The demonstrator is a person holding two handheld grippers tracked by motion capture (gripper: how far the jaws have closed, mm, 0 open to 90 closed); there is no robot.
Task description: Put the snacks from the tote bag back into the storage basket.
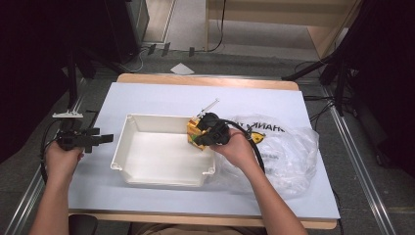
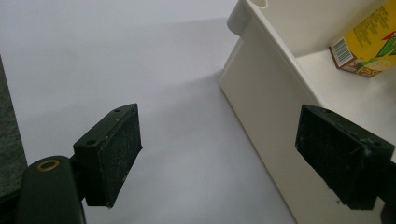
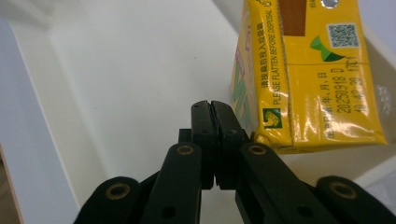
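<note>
Resting at the table's left edge, the left gripper (image 1: 105, 139) sits in the person's left hand (image 1: 61, 160), jaws wide apart with nothing between them; in the left gripper view its pads (image 2: 114, 154) frame bare table and the outer wall of the white tray (image 2: 261, 107). Tray stands mid-table on the pale blue table top (image 1: 161, 98), long side toward the person.

Right hand (image 1: 238, 149) reaches over the tray's right end. Right gripper (image 1: 198, 135) points into the tray's far right corner; in the right gripper view its jaws are pressed together, empty, their tip just beside the lower corner of the yellow drink carton (image 3: 306, 79). Cannot tell whether the jaws touch the carton.

Carton stands inside the tray against its right wall, printed side facing the gripper.

Beyond the tray's right wall lies a crumpled clear plastic bag (image 1: 288, 152) with black lettering, partly under the right forearm.
</note>
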